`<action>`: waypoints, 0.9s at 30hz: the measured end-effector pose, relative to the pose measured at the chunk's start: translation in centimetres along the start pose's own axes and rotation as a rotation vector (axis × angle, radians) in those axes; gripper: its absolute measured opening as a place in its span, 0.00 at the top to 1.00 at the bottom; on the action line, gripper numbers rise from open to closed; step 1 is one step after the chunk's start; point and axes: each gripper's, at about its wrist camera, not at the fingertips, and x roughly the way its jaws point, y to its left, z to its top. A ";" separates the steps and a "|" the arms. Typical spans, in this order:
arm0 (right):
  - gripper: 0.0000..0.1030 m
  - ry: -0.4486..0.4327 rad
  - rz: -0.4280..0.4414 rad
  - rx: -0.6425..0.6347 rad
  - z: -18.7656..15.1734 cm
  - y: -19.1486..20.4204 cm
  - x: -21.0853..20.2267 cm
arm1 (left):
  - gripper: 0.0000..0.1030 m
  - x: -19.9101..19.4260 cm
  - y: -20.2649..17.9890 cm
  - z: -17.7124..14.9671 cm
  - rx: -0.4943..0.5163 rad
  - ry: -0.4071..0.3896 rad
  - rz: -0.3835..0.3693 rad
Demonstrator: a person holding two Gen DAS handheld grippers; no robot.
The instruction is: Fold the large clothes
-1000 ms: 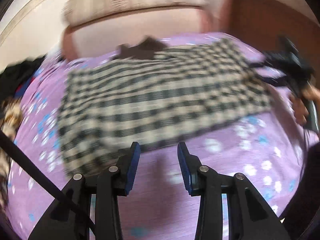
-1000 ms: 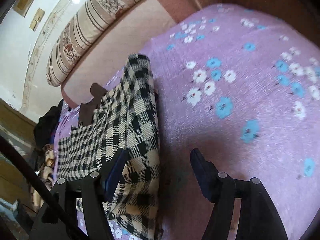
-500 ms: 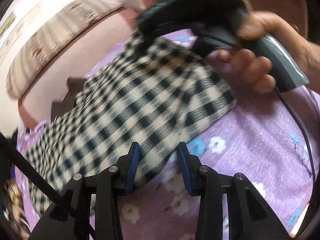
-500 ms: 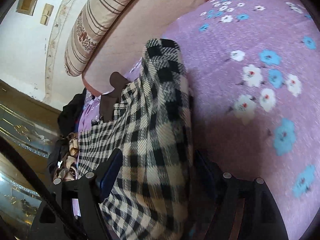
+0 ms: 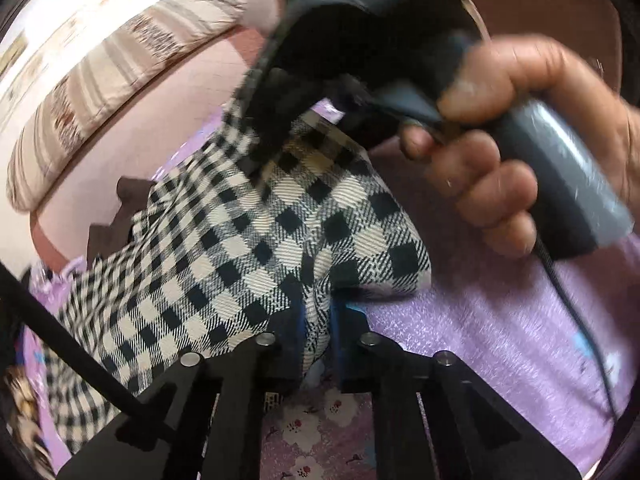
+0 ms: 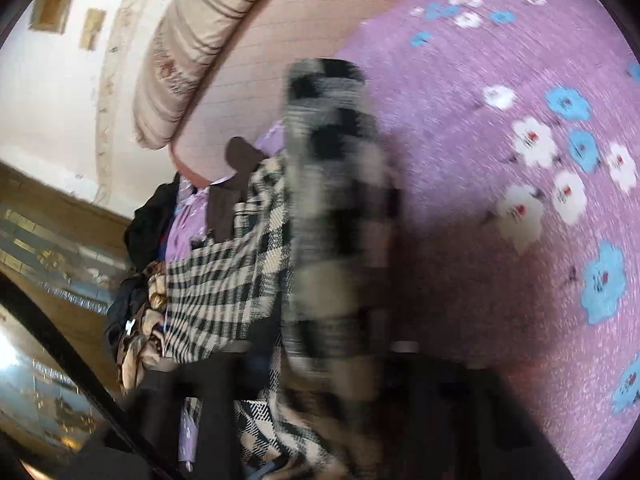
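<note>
Left gripper (image 5: 318, 320) jaws pinched on the near right corner of the checked garment (image 5: 224, 248) on the bed (image 5: 500, 340); right gripper (image 5: 280, 136) jaws closing on the far edge; long axis runs left, away from both

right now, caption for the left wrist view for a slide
Left gripper shut on the checked garment over a purple floral bedspread, while the right gripper closes on the fabric's far edge.
</note>
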 end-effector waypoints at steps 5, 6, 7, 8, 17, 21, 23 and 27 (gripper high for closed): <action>0.83 -0.052 -0.057 -0.043 -0.5 2.6 -0.7 | 0.93 -2.8 2.5 -0.1 -0.110 -0.052 -0.004; 0.83 -0.062 -0.059 -0.043 -0.6 3.2 -0.8 | 0.93 -3.7 3.4 -0.3 -0.139 -0.066 -0.003; 0.83 -0.071 -0.057 -0.041 -0.7 3.7 -1.0 | 0.93 -4.4 4.0 -0.5 -0.163 -0.074 -0.003; 0.83 -0.081 -0.050 -0.037 -0.8 4.3 -1.2 | 0.93 -5.1 4.5 -0.8 -0.187 -0.081 -0.003; 0.84 -0.066 -0.020 -0.169 -0.4 16.9 2.1 | 0.94 -10.6 15.3 -6.2 -0.502 -0.114 0.001; 0.84 -0.008 -0.001 -0.265 -0.9 23.6 6.4 | 0.94 -13.2 20.1 -10.0 -0.628 -0.128 0.027; 0.84 0.035 0.000 -0.313 -1.5 26.9 9.5 | 0.94 -13.6 22.1 -11.7 -0.673 -0.120 0.047; 0.85 0.118 -0.051 -0.385 -3.0 30.9 16.1 | 0.94 -12.9 26.3 -16.3 -0.771 -0.067 0.113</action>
